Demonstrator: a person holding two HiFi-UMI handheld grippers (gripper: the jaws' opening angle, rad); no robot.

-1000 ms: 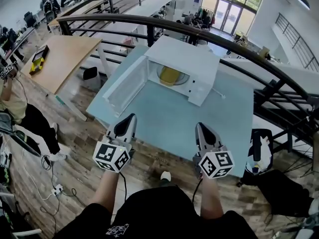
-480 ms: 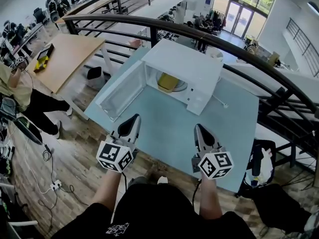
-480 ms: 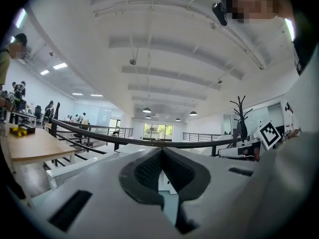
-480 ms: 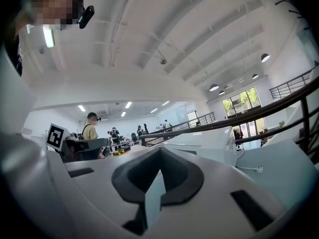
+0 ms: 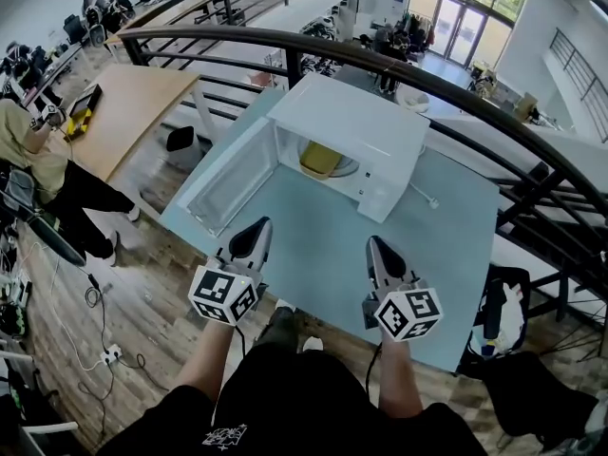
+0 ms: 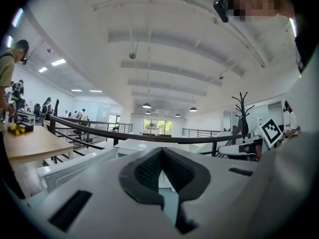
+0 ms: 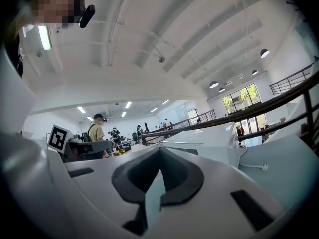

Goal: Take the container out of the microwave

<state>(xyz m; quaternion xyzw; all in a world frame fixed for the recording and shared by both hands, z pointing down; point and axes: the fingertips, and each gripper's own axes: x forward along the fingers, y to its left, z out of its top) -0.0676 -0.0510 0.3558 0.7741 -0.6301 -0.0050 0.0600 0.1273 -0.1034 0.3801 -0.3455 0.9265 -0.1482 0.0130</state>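
A white microwave (image 5: 356, 131) stands at the far side of a light blue table (image 5: 323, 245). Its door (image 5: 231, 180) hangs wide open to the left. Inside sits a yellow container (image 5: 321, 158) on the glass plate. My left gripper (image 5: 257, 227) and right gripper (image 5: 373, 244) hover side by side over the table's near edge, both short of the microwave and pointing at it. Both are shut with nothing between the jaws. The microwave's top (image 6: 142, 144) shows past the left gripper's tip (image 6: 162, 151), and its side (image 7: 212, 142) shows past the right gripper's tip (image 7: 159, 151).
A black curved railing (image 5: 456, 74) runs behind the table. A white cable with a plug (image 5: 424, 197) lies to the right of the microwave. A wooden table (image 5: 133, 112) and a seated person (image 5: 38, 179) are at the left, and a bag (image 5: 494, 302) sits on the floor at the right.
Both grippers have edged a little forward towards the table and microwave. The person at the left has come further into view.
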